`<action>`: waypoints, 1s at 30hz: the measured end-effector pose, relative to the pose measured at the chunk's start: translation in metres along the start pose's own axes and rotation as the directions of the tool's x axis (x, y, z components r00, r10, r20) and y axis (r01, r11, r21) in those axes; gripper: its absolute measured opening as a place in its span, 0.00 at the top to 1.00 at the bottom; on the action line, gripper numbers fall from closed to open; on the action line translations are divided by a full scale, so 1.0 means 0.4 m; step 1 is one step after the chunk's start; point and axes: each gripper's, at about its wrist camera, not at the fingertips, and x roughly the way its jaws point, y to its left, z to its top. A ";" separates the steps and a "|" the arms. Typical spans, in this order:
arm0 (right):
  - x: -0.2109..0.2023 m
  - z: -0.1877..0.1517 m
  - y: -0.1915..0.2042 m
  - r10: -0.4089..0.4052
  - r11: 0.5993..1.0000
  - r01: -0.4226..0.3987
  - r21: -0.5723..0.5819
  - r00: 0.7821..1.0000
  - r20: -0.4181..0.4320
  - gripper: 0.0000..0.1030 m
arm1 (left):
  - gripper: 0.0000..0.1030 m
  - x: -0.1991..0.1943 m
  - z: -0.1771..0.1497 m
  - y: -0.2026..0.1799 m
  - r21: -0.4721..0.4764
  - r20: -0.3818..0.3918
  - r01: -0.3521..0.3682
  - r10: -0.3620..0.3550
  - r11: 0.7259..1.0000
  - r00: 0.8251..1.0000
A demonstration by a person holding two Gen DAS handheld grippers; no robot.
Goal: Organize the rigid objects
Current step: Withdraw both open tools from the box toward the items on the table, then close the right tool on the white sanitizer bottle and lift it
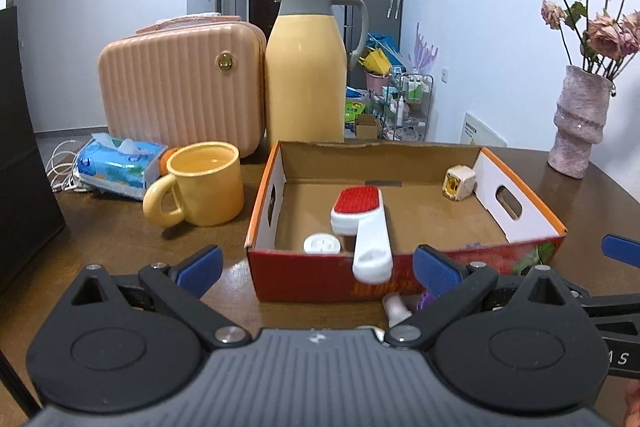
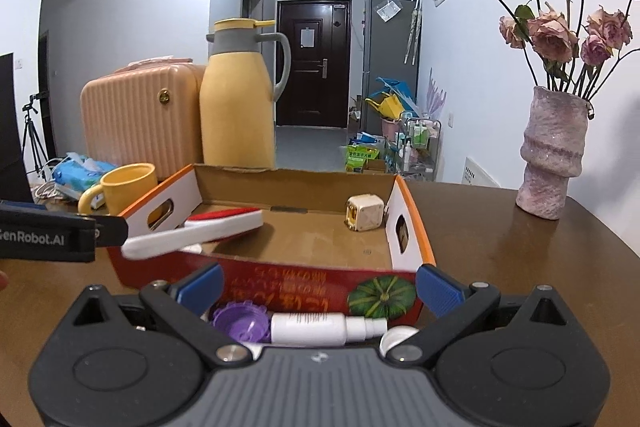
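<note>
- Progress, as I judge it, is partway: ahead of both claws sits the cardboard box (image 1: 520,201), and three things already lie inside it.
- Inside the box I see a red-and-white lint brush (image 1: 362,223), its handle tilted up over the near wall, a round white cap (image 1: 321,245) tucked in the near left corner, and a cream charger cube (image 2: 365,213) in the far right corner.
- Left to do, by my reading: a white spray bottle (image 2: 320,327) lying on its side, a purple ridged lid (image 2: 240,323) just beside it, and a white rounded piece (image 2: 396,339), all on the table (image 2: 540,267) between my right claw and the box's near wall.
- My right gripper (image 2: 318,289) has its blue pads well apart, holding nothing, poised just above the bottle and lid.
- My left gripper (image 1: 316,271) is also spread wide and empty; the brush handle shows between its pads, apparently not touching them.
- Beyond the box, off to the left, stands a yellow mug (image 1: 200,183), untouched.
</note>
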 end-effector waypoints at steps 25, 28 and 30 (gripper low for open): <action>-0.062 -0.115 0.060 0.020 0.999 -0.023 -0.034 0.995 -0.099 0.00 | 0.00 -0.054 -0.147 0.055 0.013 -0.062 0.028 -0.027 1.000 0.998; -0.047 -0.120 0.070 0.018 0.999 -0.022 -0.037 0.993 -0.118 0.00 | 0.00 -0.047 -0.149 0.067 0.002 -0.068 0.029 -0.029 1.000 0.997; -0.032 -0.122 0.073 0.020 0.999 -0.025 -0.033 0.991 -0.135 0.00 | 0.00 -0.043 -0.152 0.074 -0.003 -0.072 0.028 -0.028 1.000 0.997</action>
